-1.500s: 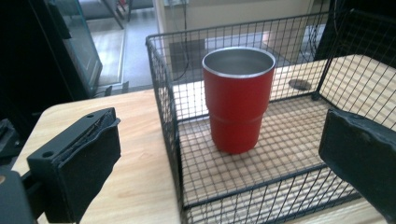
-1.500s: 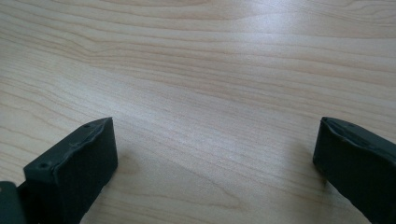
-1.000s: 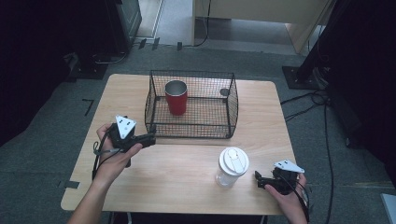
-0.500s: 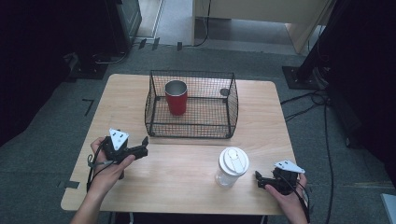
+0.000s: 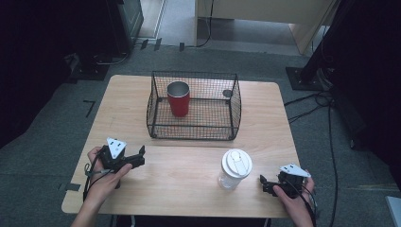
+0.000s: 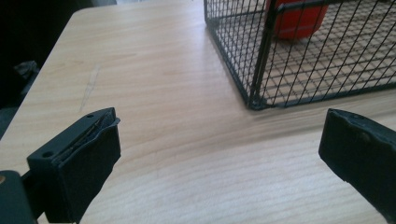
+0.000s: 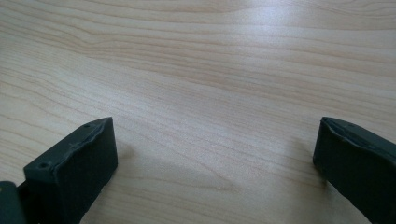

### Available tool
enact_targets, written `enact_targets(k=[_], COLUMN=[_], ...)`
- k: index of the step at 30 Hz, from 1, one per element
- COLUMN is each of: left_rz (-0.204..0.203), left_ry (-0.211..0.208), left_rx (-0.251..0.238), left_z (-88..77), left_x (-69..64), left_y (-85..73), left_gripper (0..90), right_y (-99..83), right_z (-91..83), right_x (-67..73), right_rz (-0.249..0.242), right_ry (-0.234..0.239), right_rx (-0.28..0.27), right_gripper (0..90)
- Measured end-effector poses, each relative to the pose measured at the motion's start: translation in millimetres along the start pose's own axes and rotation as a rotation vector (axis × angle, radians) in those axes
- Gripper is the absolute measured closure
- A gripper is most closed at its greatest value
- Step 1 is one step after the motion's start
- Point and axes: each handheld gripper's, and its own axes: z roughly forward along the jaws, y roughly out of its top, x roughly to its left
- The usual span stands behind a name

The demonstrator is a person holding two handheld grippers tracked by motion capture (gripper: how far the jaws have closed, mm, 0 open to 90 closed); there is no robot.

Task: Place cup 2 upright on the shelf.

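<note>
A black wire basket (image 5: 193, 135) stands at the back middle of the wooden table (image 5: 189, 189), and a red cup (image 5: 178, 98) stands upright inside it at the left. A clear cup with a white lid (image 5: 235, 168) stands in front of the basket, to the right. My left gripper (image 5: 142, 156) rests near the front left, pointing right, open and holding nothing. The left gripper view (image 6: 219, 140) faces the basket's near corner (image 6: 254, 100) and the red cup (image 6: 294, 18). My right gripper (image 5: 263, 185) sits just right of the lidded cup, open over bare wood (image 7: 215, 149).
A small dark round thing (image 5: 227, 93) lies in the basket's right part. Grey floor surrounds the table, with cables (image 5: 307, 101) at the right and dark equipment at the back left.
My left gripper has drawn back from the basket's front left corner toward the table's near edge. The right gripper and both cups have stayed put.
</note>
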Motion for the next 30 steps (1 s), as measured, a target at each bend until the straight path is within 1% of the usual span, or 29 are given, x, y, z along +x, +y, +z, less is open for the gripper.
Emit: enact_targets(k=[3, 4, 5, 8, 12, 16, 22, 26, 27, 30], left_rz=[0.005, 0.001, -0.001, -0.005, -0.001, -0.01, -0.017, -0.02, -0.017, -0.026], left_ry=[0.008, 0.008, 0.011, 0.014, 0.015, 0.015, 0.018, 0.031, 0.034, 0.039], left_rx=[0.013, 0.015, 0.018, 0.027, 0.046, 0.07, 0.105, 0.128, 0.136, 0.152], left_z=[-0.2, -0.2, -0.6, -1.8, -2.1, -2.6, -4.2, -4.8, -5.0, -4.8], left_x=[3.2, 4.3, 5.3, 7.7, 10.7, 15.6, 23.4, 29.1, 30.6, 33.6], left_y=[-5.2, -6.8, -8.2, -12.7, -19.4, -24.8, -32.6, -37.9, -39.0, -43.0], left_gripper=[0.0, 0.0, 0.0, 0.0, 0.0, 0.0, 0.0, 0.0, 0.0, 0.0], right_y=[-0.4, -0.6, -1.0, -0.4, 1.0, 2.7, 4.4, 5.2, 5.3, 5.0], right_z=[-0.5, -0.9, -1.4, -4.2, -9.0, -13.2, -16.7, -19.8, -20.4, -22.5], right_x=[0.4, 0.9, 1.6, 4.0, 7.4, 11.8, 18.0, 21.1, 21.8, 24.6], right_rz=[-0.004, -0.008, -0.015, -0.043, -0.057, -0.075, -0.096, -0.1, -0.104, -0.118], right_ry=[-0.003, -0.007, -0.014, -0.021, 0.011, 0.047, 0.073, 0.092, 0.098, 0.118], right_rx=[-0.001, -0.003, -0.008, 0.001, -0.009, -0.025, -0.045, -0.055, -0.057, -0.061], right_gripper=[0.0, 0.0, 0.0, 0.0, 0.0, 0.0, 0.0, 0.0, 0.0, 0.0])
